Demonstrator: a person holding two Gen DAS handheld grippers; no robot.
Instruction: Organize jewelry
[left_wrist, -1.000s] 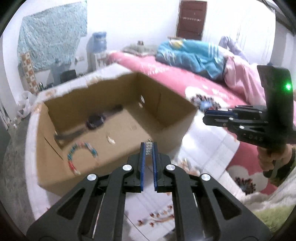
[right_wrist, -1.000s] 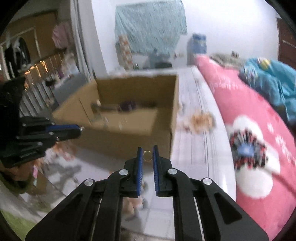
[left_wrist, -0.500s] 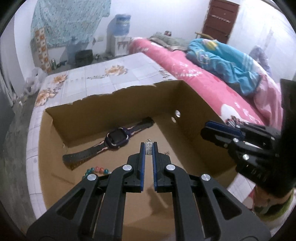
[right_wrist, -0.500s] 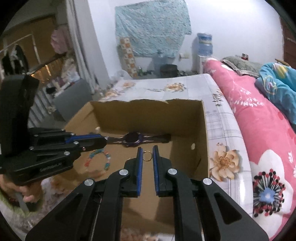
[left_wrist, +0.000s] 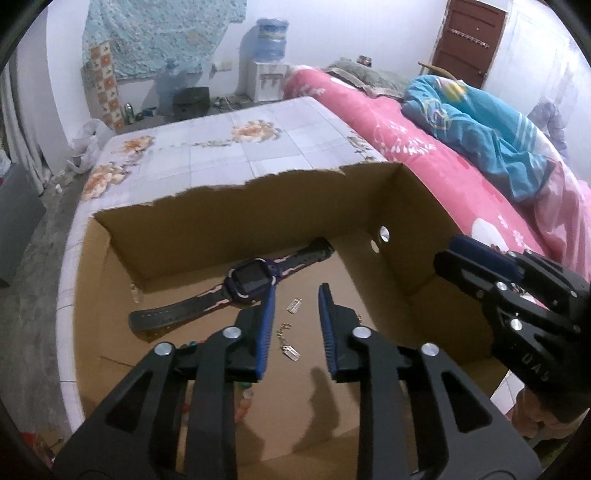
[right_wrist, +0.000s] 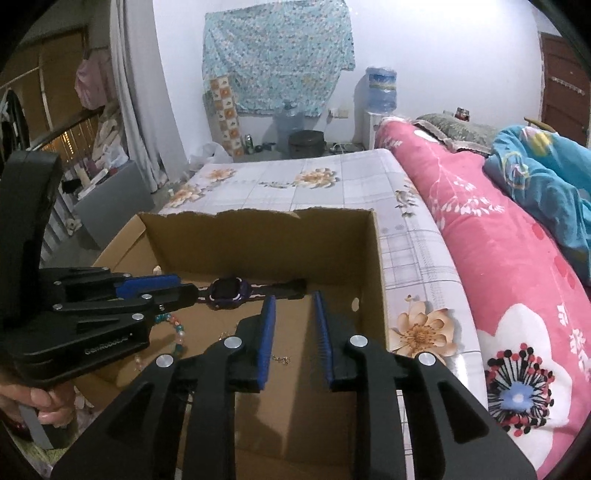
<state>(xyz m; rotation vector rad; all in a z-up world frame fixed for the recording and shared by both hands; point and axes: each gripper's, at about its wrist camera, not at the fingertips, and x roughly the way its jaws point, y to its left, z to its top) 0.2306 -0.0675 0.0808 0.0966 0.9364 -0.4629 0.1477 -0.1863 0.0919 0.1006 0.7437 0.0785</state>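
An open cardboard box (left_wrist: 229, 225) (right_wrist: 258, 236) sits on the bed. On its floor lie a purple watch (left_wrist: 255, 278) (right_wrist: 226, 290), a colourful bead bracelet (right_wrist: 176, 334) and small silver earrings (left_wrist: 294, 305) with a chain piece (left_wrist: 290, 349). A thin chain (right_wrist: 281, 359) also shows in the right wrist view. My left gripper (left_wrist: 296, 295) is open and empty above the earrings. My right gripper (right_wrist: 294, 304) is open and empty over the box floor. Each gripper shows in the other's view, left (right_wrist: 147, 291) and right (left_wrist: 480, 258).
The box stands on a floral tiled sheet (left_wrist: 258, 147). A pink flowered blanket (right_wrist: 517, 295) and a blue quilt (left_wrist: 480, 133) lie to the right. A water dispenser (left_wrist: 271, 55) and a door (left_wrist: 469, 40) stand at the far wall.
Both grippers have moved over the box and opened. The earring from the left and the small ring from the right are no longer between the fingers; earrings lie on the box floor.
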